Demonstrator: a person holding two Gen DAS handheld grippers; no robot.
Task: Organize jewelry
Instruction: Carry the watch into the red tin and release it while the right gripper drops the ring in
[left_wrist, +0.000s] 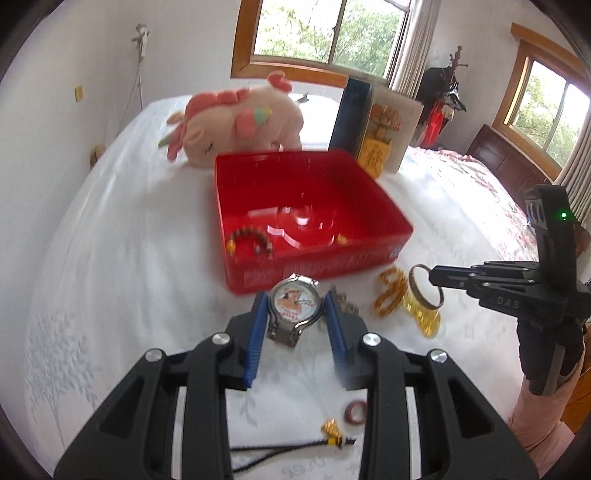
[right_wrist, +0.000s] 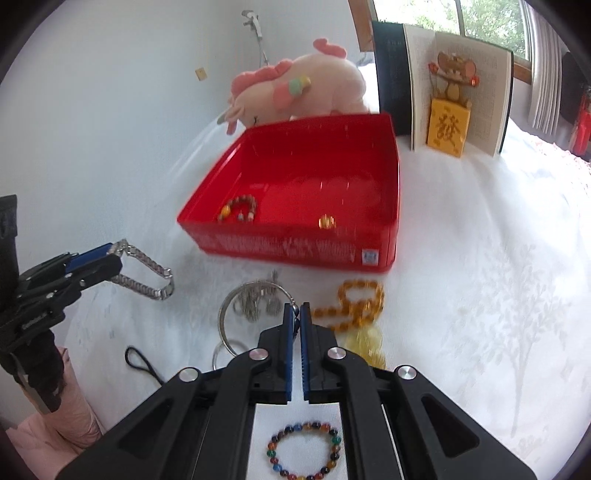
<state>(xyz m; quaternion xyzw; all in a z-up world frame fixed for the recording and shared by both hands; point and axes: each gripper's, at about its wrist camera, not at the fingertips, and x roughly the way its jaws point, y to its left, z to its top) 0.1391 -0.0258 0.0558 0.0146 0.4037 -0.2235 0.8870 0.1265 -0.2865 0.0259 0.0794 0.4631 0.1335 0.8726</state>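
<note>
My left gripper (left_wrist: 295, 308) is shut on a silver wristwatch (left_wrist: 294, 303) and holds it above the bed, just in front of the red box (left_wrist: 369, 254); its metal band (right_wrist: 147, 273) hangs from the gripper in the right wrist view. My right gripper (right_wrist: 297, 312) is shut on a thin silver bangle (right_wrist: 236, 302), which also shows in the left wrist view (left_wrist: 424, 291). The red box (right_wrist: 295, 247) holds a brown bead bracelet (right_wrist: 238, 208) and a small gold piece (right_wrist: 327, 221).
On the white bedspread lie an amber bead string (right_wrist: 354, 302), yellow beads (left_wrist: 424, 317), a multicolour bead bracelet (right_wrist: 303, 448), silver trinkets (right_wrist: 258, 299), a black cord (right_wrist: 142, 363), a bee charm (left_wrist: 334, 434) and a dark ring (left_wrist: 355, 411). A plush toy (left_wrist: 236, 122) and an open book (right_wrist: 458, 92) stand behind the box.
</note>
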